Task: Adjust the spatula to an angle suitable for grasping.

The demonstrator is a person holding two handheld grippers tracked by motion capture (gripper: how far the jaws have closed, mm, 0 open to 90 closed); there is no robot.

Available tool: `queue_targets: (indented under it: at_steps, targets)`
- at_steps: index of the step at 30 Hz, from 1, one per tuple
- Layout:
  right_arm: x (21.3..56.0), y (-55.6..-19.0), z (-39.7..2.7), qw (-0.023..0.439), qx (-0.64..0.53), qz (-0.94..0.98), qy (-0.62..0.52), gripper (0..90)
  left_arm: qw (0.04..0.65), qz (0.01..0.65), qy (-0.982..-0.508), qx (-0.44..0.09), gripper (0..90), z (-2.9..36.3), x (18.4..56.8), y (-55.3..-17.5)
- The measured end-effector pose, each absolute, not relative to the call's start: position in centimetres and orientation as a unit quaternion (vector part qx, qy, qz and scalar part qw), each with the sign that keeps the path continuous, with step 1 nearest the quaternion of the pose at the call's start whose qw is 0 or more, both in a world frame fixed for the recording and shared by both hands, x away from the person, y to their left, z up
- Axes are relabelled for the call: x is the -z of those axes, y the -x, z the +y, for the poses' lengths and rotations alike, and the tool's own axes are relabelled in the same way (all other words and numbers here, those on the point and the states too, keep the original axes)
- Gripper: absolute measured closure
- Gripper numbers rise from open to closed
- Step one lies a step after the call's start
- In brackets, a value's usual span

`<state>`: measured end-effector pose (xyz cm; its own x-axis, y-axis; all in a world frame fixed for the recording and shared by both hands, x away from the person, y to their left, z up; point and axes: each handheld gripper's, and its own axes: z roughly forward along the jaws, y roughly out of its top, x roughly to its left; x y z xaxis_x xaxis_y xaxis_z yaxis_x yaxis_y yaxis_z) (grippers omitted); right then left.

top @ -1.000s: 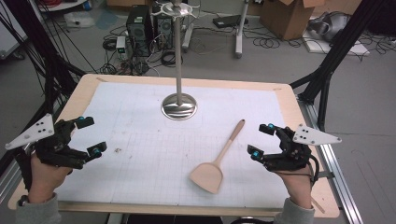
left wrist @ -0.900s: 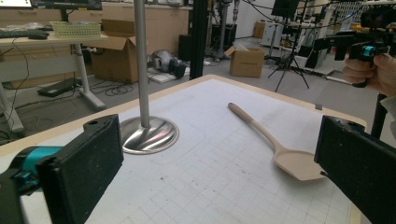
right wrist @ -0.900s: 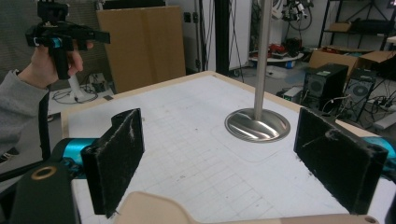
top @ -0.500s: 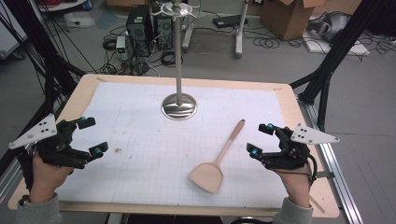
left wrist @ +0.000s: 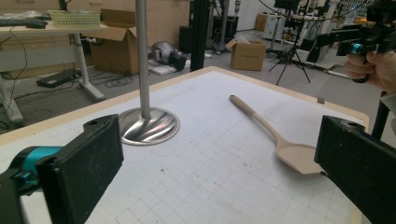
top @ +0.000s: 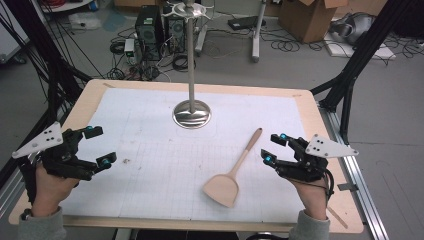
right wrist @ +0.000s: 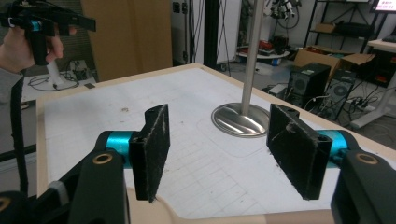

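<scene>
A pale wooden spatula (top: 232,172) lies flat on the white gridded mat (top: 150,165), blade toward me and handle pointing away. My right gripper (top: 273,148) hovers just right of its handle, open. Its jaws have just been closing, and nothing is between the pads (right wrist: 154,149). The spatula's blade edge (right wrist: 210,217) shows below them. My left gripper (top: 100,146) hovers over the mat's left edge, open wide and empty. The spatula (left wrist: 266,128) lies ahead of its jaws. A steel stand on a round base (top: 191,114) rises at the mat's far middle.
The wooden table rim (top: 320,125) frames the mat. Beyond it, on the floor, are computer towers (top: 150,25), cables and cardboard boxes (top: 307,17). Black frame struts (top: 350,85) stand by the right side. A small dark speck (top: 125,161) lies on the mat near the left gripper.
The right gripper's jaws stand closer together than before. Both hands, the spatula and the stand have kept their places.
</scene>
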<state>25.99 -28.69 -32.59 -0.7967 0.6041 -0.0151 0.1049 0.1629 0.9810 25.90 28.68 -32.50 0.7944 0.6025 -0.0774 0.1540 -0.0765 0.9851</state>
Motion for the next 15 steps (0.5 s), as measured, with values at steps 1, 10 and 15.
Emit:
queue_targets:
  at_steps: [1,10,15]
  targets:
    - [32.6,-26.0,-28.7,0.208,-0.600,0.734,-0.242,41.8,0.625,0.266,-0.711,-0.179,1.7,28.7,32.5,-25.9]
    - [33.4,-26.7,-28.2,0.193,-0.575,0.756,-0.245,57.4,0.622,0.268,-0.714,-0.176,1.7,28.6,32.6,-26.0]
    - [34.0,-27.4,-27.7,0.193,-0.547,0.772,-0.259,66.5,0.620,0.272,-0.715,-0.175,1.7,28.6,32.7,-26.1]
